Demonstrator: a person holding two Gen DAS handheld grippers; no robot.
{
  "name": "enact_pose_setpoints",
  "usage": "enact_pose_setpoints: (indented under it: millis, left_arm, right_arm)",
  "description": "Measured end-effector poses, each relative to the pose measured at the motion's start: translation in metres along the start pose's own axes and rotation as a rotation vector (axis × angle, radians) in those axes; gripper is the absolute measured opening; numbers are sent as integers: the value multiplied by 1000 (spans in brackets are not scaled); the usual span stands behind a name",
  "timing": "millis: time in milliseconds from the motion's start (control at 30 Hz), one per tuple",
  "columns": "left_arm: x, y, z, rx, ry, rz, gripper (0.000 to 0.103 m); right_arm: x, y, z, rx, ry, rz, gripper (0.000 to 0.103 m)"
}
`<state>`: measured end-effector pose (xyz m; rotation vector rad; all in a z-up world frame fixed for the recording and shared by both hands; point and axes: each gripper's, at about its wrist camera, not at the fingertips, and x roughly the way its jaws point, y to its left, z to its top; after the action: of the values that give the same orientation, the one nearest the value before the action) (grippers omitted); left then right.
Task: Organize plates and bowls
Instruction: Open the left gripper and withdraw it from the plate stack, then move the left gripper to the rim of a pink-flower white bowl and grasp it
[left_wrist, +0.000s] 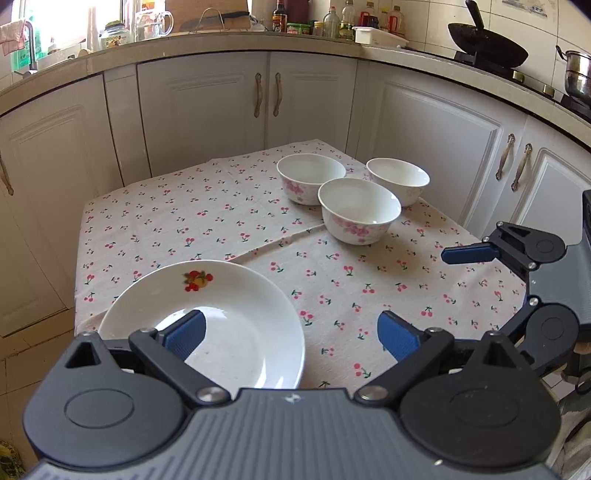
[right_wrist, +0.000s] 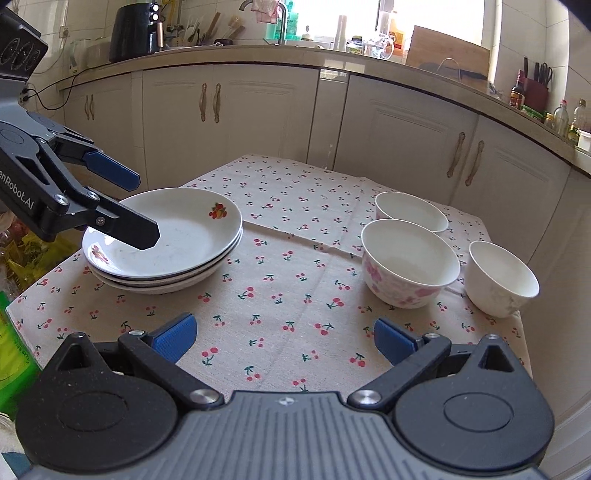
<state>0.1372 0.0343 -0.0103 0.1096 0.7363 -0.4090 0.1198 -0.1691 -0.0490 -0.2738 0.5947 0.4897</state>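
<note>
A stack of plates sits near the tabletop's left edge, toward the front corner; three white plates show in the right wrist view, nested one in another, the top one bearing a small fruit print near its far rim. In the left wrist view only the top plate is seen, close under the camera.

Three bowls cluster near the tabletop's right edge. The nearest pink-flowered bowl stands in the middle of the group. A second flowered bowl sits behind it toward the far edge, and a plain white bowl stands closest to the right edge. All are upright and look empty; they stand just beside one another, and whether any rims touch cannot be told. The bowls lie well apart from the plate stack.

A cherry-print cloth covers the tabletop, with a fold line running across between plates and bowls.

The left hand-held gripper hangs over the plate stack with its jaws spread, one finger above and one over the top plate's basin, gripping nothing. The right hand-held gripper hovers at the front edge, between plates and bowls, its blue pads wide apart and empty.
</note>
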Motion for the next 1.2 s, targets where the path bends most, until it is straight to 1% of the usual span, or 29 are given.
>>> enact_pose_setpoints:
  millis: [133, 233, 333, 533, 700, 933, 1100, 1200]
  left_arm:
    - [9, -22, 6, -2, -8, 3, 99]
    - [20, -33, 15, 7, -7, -1, 99]
    - [30, -44, 25, 24, -1, -22, 99]
    - [56, -58, 54, 72, 9, -68, 99]
    - [86, -61, 76, 91, 43, -68, 99]
    - [127, -60, 98, 115, 77, -59, 99]
    - [155, -56, 112, 105, 101, -51, 99]
    - [169, -51, 117, 90, 122, -65, 98]
  right_arm:
    - [-4, -9, -9, -14, -12, -20, 103]
    - [-3, -17, -14, -31, -18, -52, 103]
    - [-1, -26, -17, -42, -26, -89, 103]
    - [9, -48, -17, -18, -18, -103, 103]
    - [22, -66, -11, 0, -23, -108, 103]
    - [43, -89, -2, 57, -24, -100, 103]
    - [62, -96, 0, 66, -11, -110, 103]
    - [71, -99, 2, 70, -7, -112, 103]
